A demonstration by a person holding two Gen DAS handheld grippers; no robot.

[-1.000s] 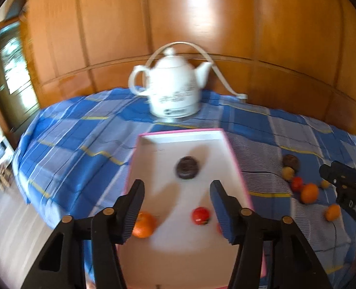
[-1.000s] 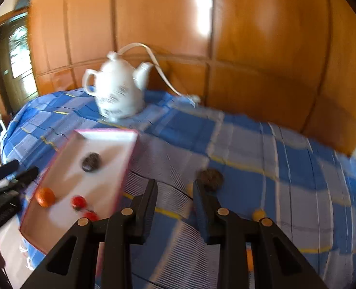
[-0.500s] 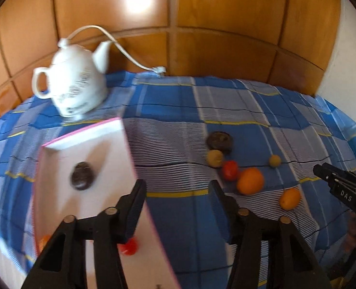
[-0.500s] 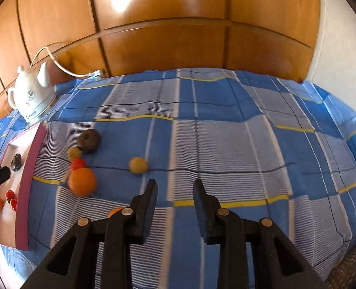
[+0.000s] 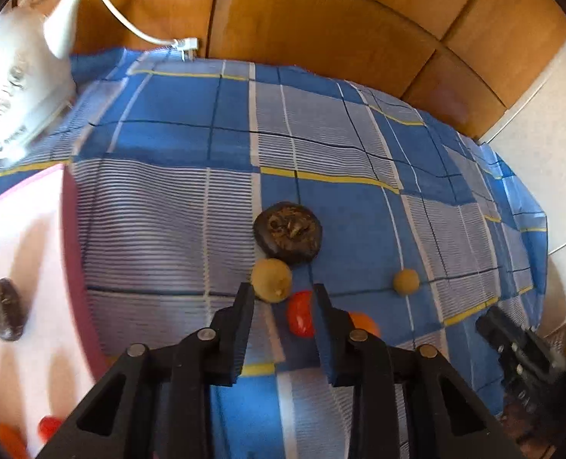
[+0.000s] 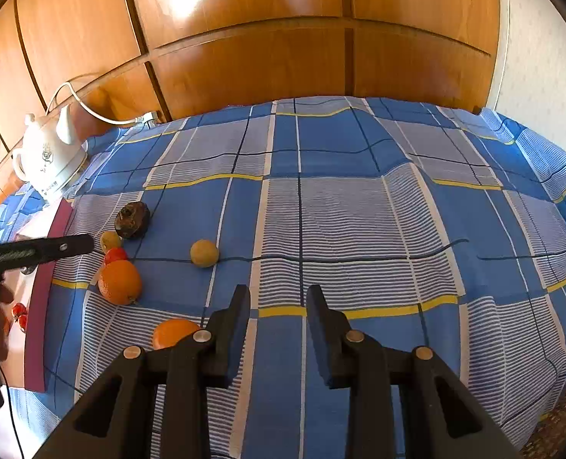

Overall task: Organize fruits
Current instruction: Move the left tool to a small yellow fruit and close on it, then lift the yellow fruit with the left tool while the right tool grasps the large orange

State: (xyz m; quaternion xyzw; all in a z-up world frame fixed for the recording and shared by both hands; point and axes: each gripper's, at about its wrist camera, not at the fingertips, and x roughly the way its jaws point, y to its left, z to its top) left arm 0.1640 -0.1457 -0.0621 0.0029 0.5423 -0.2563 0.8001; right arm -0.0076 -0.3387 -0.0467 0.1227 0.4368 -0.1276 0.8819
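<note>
Fruits sorted: I counted a dark wrinkled round fruit (image 5: 6, 309), a small red tomato-like fruit (image 5: 49, 425) and a bit of orange fruit (image 5: 9, 438) lying in the white, pink-rimmed shallow tray (image 5: 26, 206).
Fruits left: on the blue plaid tablecloth (image 6: 359, 210) I saw a dark brown round fruit (image 5: 287, 228), a yellowish-green small fruit (image 5: 271, 280) touching it, a red cherry tomato (image 5: 301, 313), a large orange (image 6: 120, 282), a second orange (image 6: 173, 332) and a tan small ball-shaped fruit (image 6: 204, 253) set apart.
Left gripper: my left gripper (image 5: 281, 294) stood open and empty, its fingers either side of the red cherry tomato, not yet closed on it.
Right gripper: my right gripper (image 6: 277, 296) was parted, holding nothing, above bare cloth just beside the second orange.
Progress: I judged it under halfway, with six loose pieces against about three trayed.
Bystander: a white ceramic electric kettle (image 6: 49, 160) sat behind the tray.
</note>
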